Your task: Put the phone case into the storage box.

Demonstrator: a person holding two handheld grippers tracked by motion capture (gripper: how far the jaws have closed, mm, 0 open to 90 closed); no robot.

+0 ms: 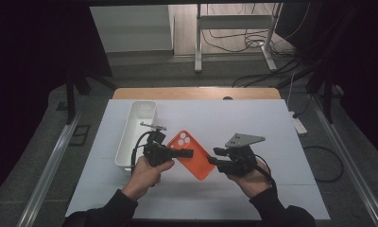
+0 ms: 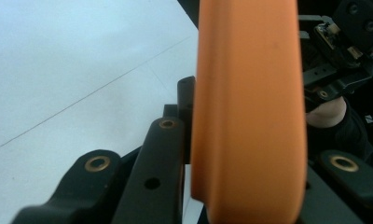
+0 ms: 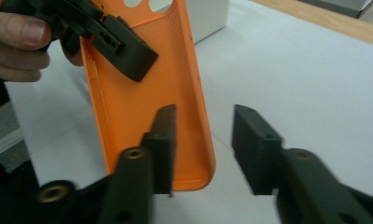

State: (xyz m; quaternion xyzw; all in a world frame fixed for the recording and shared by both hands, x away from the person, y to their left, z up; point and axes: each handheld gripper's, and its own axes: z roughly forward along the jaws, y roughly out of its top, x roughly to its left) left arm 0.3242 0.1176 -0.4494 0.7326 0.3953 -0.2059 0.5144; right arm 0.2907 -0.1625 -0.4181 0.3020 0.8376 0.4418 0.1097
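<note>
An orange, soft-looking rectangular phone case [image 1: 193, 154] with rounded corners and three round camera cut-outs near one end is held above the white table top, lying diagonally in the high view with the cut-out end toward the far left and the plain end toward the near right. In the right gripper view its open inner face [image 3: 142, 93] shows a fine dotted texture bounded by a raised lip along the edges. In the left gripper view the case stands edge-on [image 2: 250, 112], presenting its smooth, curved outer side wall.
</note>
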